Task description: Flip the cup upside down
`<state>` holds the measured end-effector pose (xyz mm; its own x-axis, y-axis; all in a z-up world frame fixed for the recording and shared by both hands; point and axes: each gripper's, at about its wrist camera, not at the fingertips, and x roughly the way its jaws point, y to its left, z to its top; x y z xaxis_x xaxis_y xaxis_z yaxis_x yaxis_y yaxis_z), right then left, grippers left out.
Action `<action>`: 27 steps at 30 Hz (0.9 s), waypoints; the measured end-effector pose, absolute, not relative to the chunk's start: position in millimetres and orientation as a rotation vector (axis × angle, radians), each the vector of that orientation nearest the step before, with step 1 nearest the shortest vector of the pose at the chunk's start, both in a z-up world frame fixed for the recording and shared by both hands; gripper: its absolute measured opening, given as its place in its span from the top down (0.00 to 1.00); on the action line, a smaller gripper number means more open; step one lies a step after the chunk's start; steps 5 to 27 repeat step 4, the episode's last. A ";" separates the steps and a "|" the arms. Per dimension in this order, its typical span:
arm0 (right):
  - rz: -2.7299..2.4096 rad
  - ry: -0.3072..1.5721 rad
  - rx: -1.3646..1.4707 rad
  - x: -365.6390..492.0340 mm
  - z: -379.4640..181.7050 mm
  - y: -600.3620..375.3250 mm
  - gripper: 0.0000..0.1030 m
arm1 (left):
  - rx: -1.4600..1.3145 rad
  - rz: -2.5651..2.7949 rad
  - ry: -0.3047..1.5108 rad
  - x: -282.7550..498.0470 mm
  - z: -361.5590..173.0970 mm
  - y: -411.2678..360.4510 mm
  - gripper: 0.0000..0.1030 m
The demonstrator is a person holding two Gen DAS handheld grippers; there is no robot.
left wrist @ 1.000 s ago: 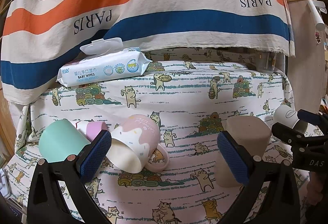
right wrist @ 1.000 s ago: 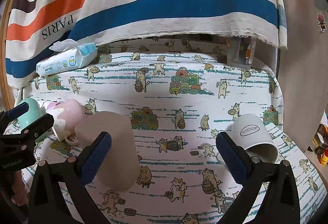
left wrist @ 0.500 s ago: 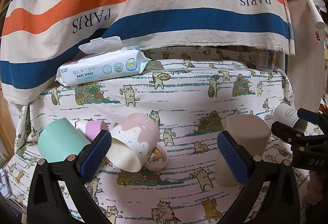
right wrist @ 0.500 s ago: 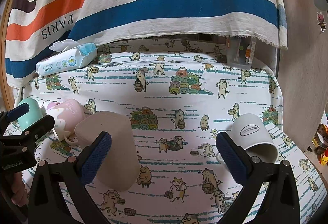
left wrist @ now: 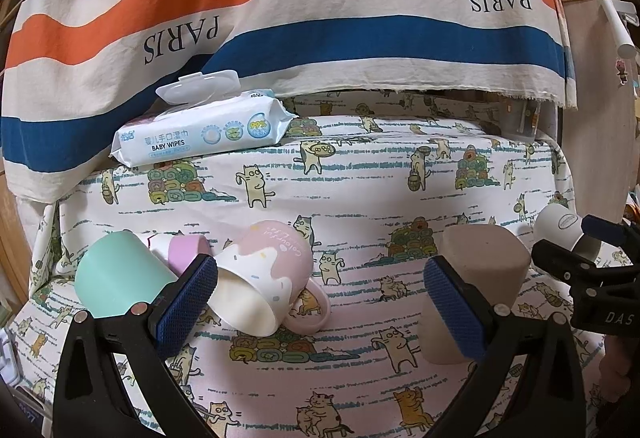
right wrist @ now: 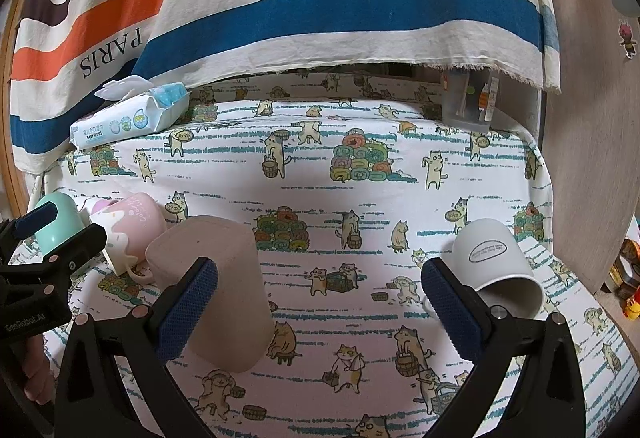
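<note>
Since the pink mug (left wrist: 272, 274) lies on its side on the counter (left wrist: 400, 189), mouth toward the camera, just ahead of the left gripper (left wrist: 320, 298), that wide-spread gripper is nearer; the right gripper (right wrist: 320, 298) is equally wide and empty

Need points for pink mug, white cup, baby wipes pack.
pink mug (left wrist: 276, 258), left wrist view, pink upper side wall.
white cup (right wrist: 492, 258), right wrist view, side wall beside the oval print.
baby wipes pack (left wrist: 200, 135), left wrist view, front label.

Lilac cup (left wrist: 189, 250) mostly hidden behind mint cup (left wrist: 116, 280); white cup (left wrist: 563, 228) label unreadable.
</note>
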<state>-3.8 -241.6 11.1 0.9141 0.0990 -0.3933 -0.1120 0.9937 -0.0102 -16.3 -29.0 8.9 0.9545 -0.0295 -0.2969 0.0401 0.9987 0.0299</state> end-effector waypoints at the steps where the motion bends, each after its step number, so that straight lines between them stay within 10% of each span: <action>1: 0.109 0.407 -0.032 -4.6 10.7 -241.2 0.00 | 0.037 -0.034 0.299 -16.8 9.0 -29.0 0.01; 27: 0.105 0.406 -0.035 -8.1 11.5 -239.5 0.00 | 0.043 -0.033 0.293 -18.2 9.3 -29.8 0.01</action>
